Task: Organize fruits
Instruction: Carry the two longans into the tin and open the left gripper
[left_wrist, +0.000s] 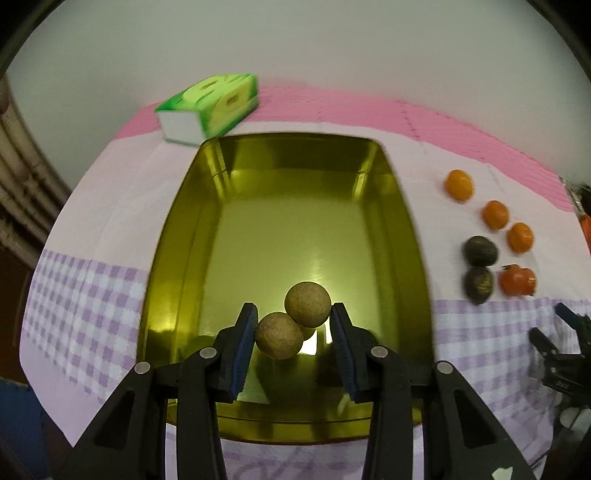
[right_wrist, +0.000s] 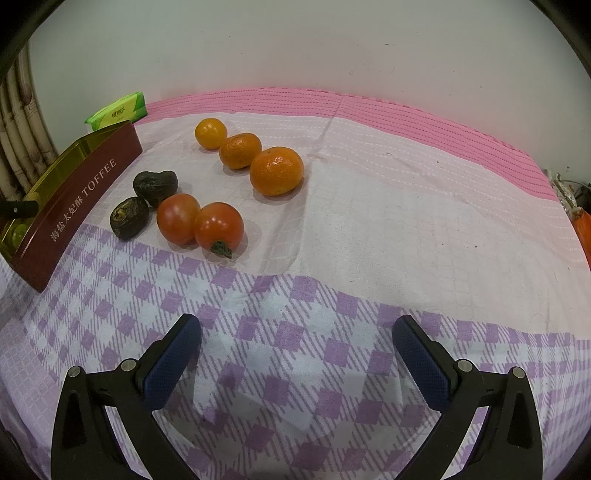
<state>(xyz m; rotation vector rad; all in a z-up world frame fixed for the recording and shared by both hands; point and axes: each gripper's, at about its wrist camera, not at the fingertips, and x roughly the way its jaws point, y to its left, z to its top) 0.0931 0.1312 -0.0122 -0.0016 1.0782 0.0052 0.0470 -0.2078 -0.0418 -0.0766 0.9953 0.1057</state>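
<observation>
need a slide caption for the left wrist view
Left tool shut on two brown round fruits above the gold tin.

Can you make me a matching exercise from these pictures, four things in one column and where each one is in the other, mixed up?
Things:
1. two round tan-brown fruits
2. three orange mandarins
3. green tissue pack
4. two red tomatoes

Places:
A. behind the gold metal tin, near the wall
B. between the pads of the left claw, over the tin
C. in a diagonal row on the pink cloth
D. beside the two dark wrinkled fruits

Pairs: 1-B, 2-C, 3-A, 4-D
</observation>
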